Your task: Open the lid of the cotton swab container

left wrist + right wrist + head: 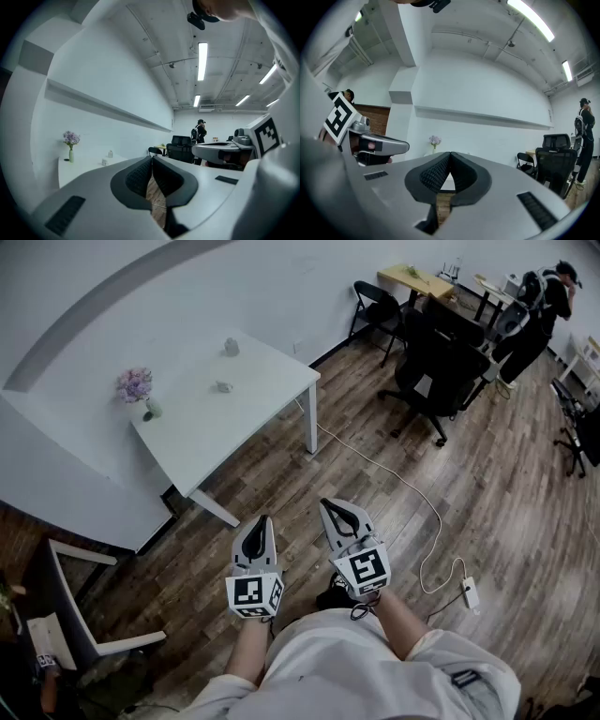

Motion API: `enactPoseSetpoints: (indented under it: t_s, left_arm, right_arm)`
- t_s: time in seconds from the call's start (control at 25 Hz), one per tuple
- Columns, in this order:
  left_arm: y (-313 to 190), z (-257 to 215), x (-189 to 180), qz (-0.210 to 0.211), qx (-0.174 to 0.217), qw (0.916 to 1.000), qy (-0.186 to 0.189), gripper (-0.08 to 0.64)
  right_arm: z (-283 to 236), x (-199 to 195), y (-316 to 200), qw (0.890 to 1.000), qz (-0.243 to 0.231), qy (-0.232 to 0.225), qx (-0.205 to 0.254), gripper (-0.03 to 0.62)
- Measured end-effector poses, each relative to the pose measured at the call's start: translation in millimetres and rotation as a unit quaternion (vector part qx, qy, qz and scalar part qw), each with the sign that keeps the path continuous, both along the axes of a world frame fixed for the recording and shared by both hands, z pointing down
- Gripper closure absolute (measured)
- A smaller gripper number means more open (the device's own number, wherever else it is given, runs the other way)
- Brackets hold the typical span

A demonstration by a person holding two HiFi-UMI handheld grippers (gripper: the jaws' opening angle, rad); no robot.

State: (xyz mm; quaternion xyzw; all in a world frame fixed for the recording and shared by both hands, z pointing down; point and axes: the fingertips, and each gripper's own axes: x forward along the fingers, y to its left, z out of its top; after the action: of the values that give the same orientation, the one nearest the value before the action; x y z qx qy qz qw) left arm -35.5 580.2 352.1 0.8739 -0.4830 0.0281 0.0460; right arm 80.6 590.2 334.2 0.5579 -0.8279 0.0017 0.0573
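Head view: I have the left gripper [257, 531] and the right gripper [336, 517] side by side over the floor, both with jaws together and holding nothing. The white table [253, 404] lies ahead and to the left, well apart from both, on the left gripper's side. On it stand a vase of flowers [137, 390], a small jar [231, 347] and a lower pale item [223, 386]. I judge one of these two to be the cotton swab container, but they are too small to tell which, or what is inside.

Left gripper view: pads pressed shut and empty; jar [110, 153] and low item [104, 161] sit left of the jaw line.

Right gripper view: pads also meet on nothing; the flowers [435, 140] stand just left of centre.
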Motion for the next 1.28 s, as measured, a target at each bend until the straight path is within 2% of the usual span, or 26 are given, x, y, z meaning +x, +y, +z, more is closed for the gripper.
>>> enactPoseSetpoints:
  t_s: [0.2,0.52,0.68,1.0,1.28]
  left_arm:
    - [-10.6,9.7,-0.8,-0.002,-0.008,1.0000,-0.001,0.535]
    - [-31.1,15.4,14.9,0.000,-0.014,0.9999,-0.006,0.535]
    - [-34.6,24.1,25.9,0.011,-0.035,0.9993,0.007,0.535]
    - [-46.2,44.7,48.3,0.028,-0.068,0.9973,-0.001,0.534]
    - [-65.4,58.7,68.1,0.007,-0.087,0.9962,-0.007,0.532]
  right_arm:
    - [10.4,-2.4,-16.5,0.999,-0.016,0.013,0.026,0.592]
    - [17.6,3.2,-37.9,0.999,-0.035,0.005,-0.008,0.592]
    - [29.3,9.8,-47.3,0.998,-0.055,0.011,0.011,0.592]
    - [43.1,16.3,-58.2,0.997,-0.073,-0.009,-0.034,0.592]
    - [53.7,40.5,-79.7,0.994,-0.102,0.012,-0.047,0.589]
